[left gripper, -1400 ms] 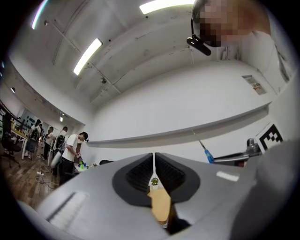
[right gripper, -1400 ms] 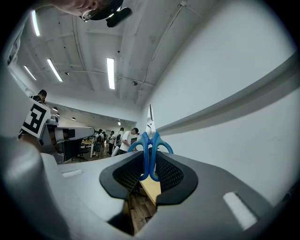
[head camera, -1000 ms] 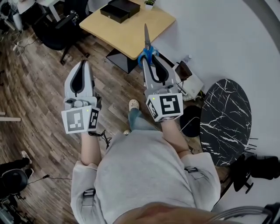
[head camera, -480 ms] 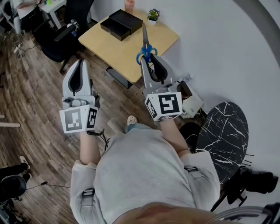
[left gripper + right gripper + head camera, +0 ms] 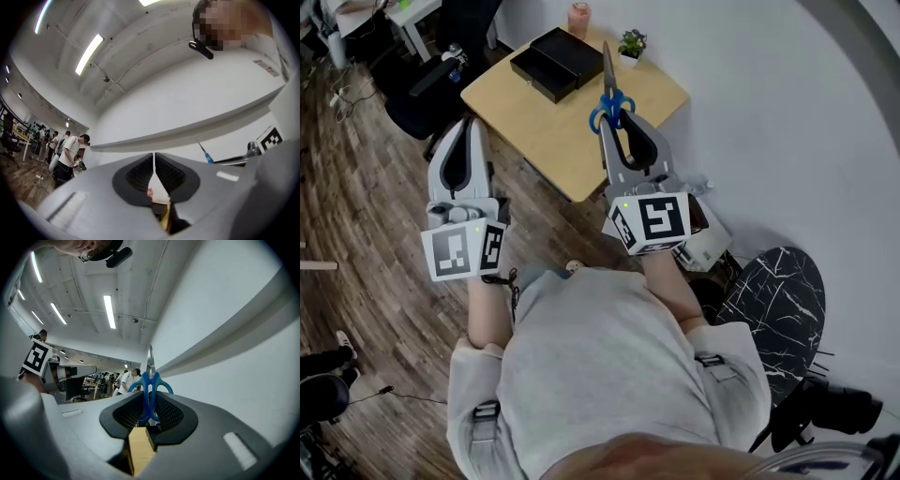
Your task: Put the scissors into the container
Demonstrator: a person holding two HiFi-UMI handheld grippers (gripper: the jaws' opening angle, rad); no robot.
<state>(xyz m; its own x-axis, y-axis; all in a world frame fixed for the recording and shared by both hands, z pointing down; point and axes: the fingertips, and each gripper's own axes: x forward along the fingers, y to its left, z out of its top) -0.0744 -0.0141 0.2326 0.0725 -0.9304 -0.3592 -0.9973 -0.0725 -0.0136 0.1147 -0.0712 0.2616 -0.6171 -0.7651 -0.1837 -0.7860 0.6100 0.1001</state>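
At right gripper (image 5: pixel 616 119), scissors (image 5: pixel 609 86) lengthwise (blades forward)

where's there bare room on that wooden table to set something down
The light wooden table is bare across its near half, from the black open box down to the near corner, and along the right edge below the potted plant. The far edge is crowded: box, pink cylinder and plant. In the head view the blue-handled scissors overlap its right half.
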